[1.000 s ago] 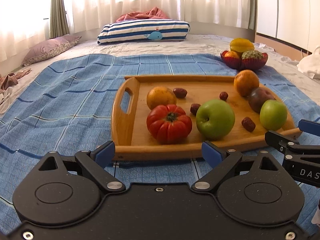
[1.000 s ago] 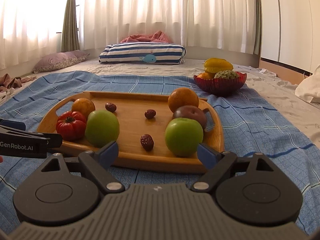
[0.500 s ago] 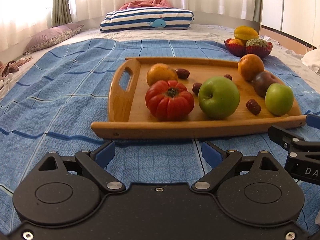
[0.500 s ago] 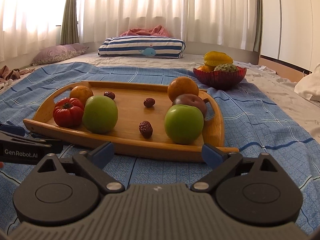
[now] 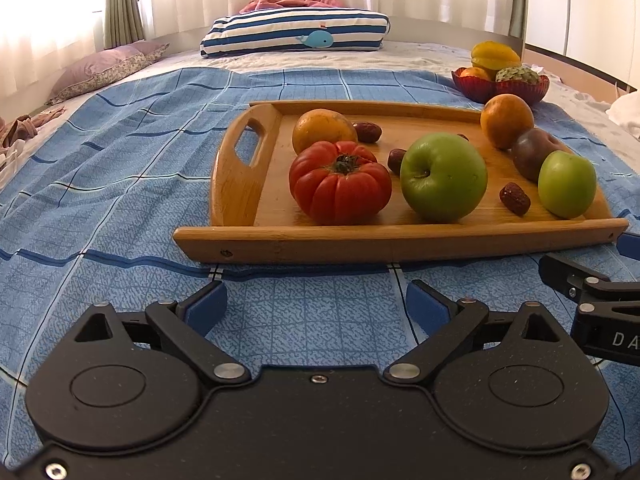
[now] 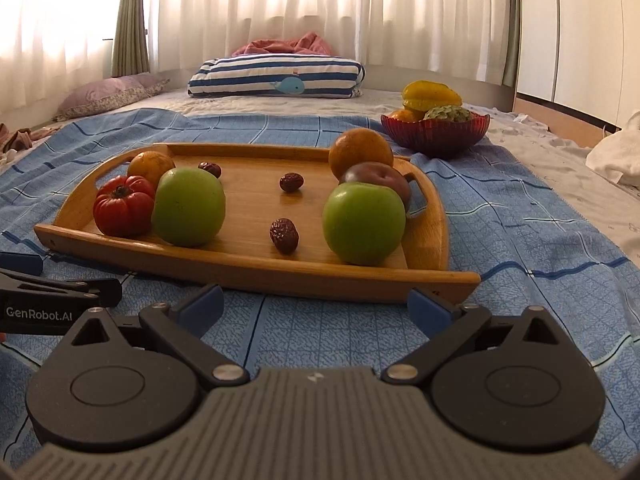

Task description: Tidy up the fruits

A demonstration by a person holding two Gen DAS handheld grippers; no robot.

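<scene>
Both tongs (image 5: pixel 316 300) (image 6: pixel 316 300) wide apart, empty; small date (image 5: pixel 463 136) mostly hidden behind green apple (image 5: pixel 443 178).

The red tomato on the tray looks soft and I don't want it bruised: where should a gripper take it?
Probably across the tomato's widest ribbed middle, from the near side over the tray's low front rim; the green apple crowds its right, so the left gripper, open, suits.
</scene>
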